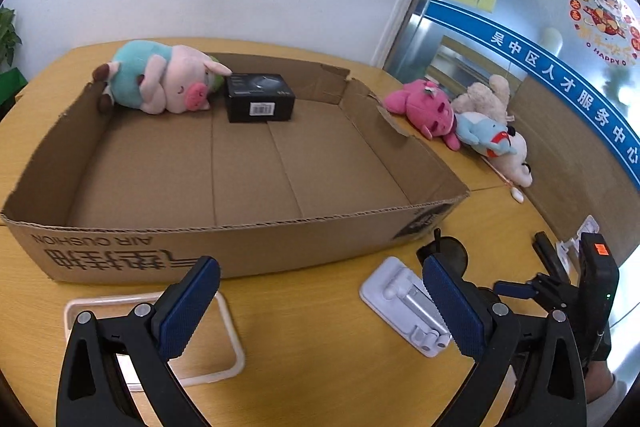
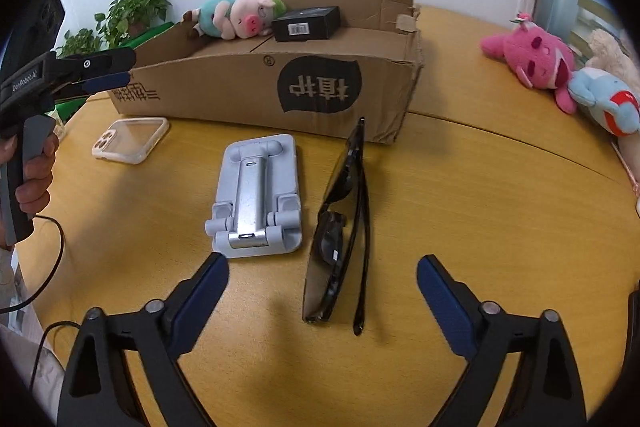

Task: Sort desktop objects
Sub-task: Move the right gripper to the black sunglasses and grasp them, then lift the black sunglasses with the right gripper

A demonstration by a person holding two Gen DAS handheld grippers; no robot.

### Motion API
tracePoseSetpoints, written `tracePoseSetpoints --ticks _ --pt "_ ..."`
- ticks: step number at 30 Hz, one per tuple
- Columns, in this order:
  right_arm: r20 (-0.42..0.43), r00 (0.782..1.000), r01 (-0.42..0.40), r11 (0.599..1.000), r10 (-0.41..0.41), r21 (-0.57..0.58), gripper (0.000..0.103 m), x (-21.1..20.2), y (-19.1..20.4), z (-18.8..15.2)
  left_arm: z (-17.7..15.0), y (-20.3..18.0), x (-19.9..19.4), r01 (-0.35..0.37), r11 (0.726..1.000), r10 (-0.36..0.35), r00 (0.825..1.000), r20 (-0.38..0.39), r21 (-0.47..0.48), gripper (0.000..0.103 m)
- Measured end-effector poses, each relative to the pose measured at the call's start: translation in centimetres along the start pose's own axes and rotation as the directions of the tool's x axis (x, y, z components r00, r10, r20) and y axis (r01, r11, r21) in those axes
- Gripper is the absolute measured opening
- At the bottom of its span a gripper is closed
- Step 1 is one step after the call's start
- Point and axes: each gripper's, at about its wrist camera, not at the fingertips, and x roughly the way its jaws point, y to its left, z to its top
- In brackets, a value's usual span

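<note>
Sunglasses (image 2: 340, 227) are seen folded on the wooden table (image 2: 480, 207), just in front of the cardboard box (image 2: 256, 87), with one temple tip reaching almost to the box's near wall. Just beside them, on the side away from the box's torn corner, a grey phone stand (image 2: 256, 195) is laid flat. Farther along the box's front wall, a clear phone case (image 2: 130, 139) is found lying near the wall.

Inside the box, against its far wall, a plush pig (image 1: 160, 79) in a teal shirt is laid on its side, and a black carton (image 1: 259, 97) with a barcode label is set touching the pig's snout. Outside the box, beyond its torn end, a pink plush (image 1: 424, 107), a blue plush (image 1: 486, 133) and a cream plush (image 1: 486, 95) are piled together on the table. A potted plant (image 2: 132, 11) is seen behind the box, by the wall.

The right gripper (image 2: 323, 287) is held low over the table in front of the box, its jaws spread wide with nothing between them; the near end of the sunglasses is framed by them. The left gripper (image 1: 320, 303) is held before the box's front wall, jaws likewise released and empty, with the phone case under one finger and the phone stand beside the other.
</note>
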Motion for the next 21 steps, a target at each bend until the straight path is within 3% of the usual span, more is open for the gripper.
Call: tracePoseSetpoints --ticks 3,5,10,14,19,21 --pt "-0.028 0.999 -0.015 0.999 0.014 -0.036 0.068 1.2 0.4 0.4 0.1 -0.8 0.6 0.024 1.0 -0.024 1.0 -0.012 0.007 0.102" --pt "-0.072 0.997 -0.01 0.999 0.007 -0.038 0.049 2.2 0.3 0.4 0.2 -1.4 1.0 0.051 0.999 -0.051 0.998 -0.023 0.005 0.102" --pt "-0.067 0.998 0.003 1.0 -0.003 0.009 0.031 2.2 0.0 -0.2 0.3 -3.2 3.8 0.149 0.989 -0.15 0.983 -0.108 -0.023 0.102" --pt "-0.065 0.998 -0.017 0.996 0.022 0.087 0.025 1.8 -0.5 -0.9 0.2 -5.4 6.6 0.247 0.968 -0.252 0.951 -0.181 -0.051 0.101" --pt "-0.045 0.997 -0.061 0.984 0.07 0.167 0.025 1.3 -1.1 -1.7 -0.6 -8.8 10.0 0.312 0.947 -0.318 0.9 -0.299 -0.07 0.093" --pt "-0.036 0.996 -0.076 0.979 0.084 0.189 0.025 1.1 -1.3 -1.9 -0.9 -10.1 10.7 0.321 0.945 -0.323 0.889 -0.325 -0.059 0.091"
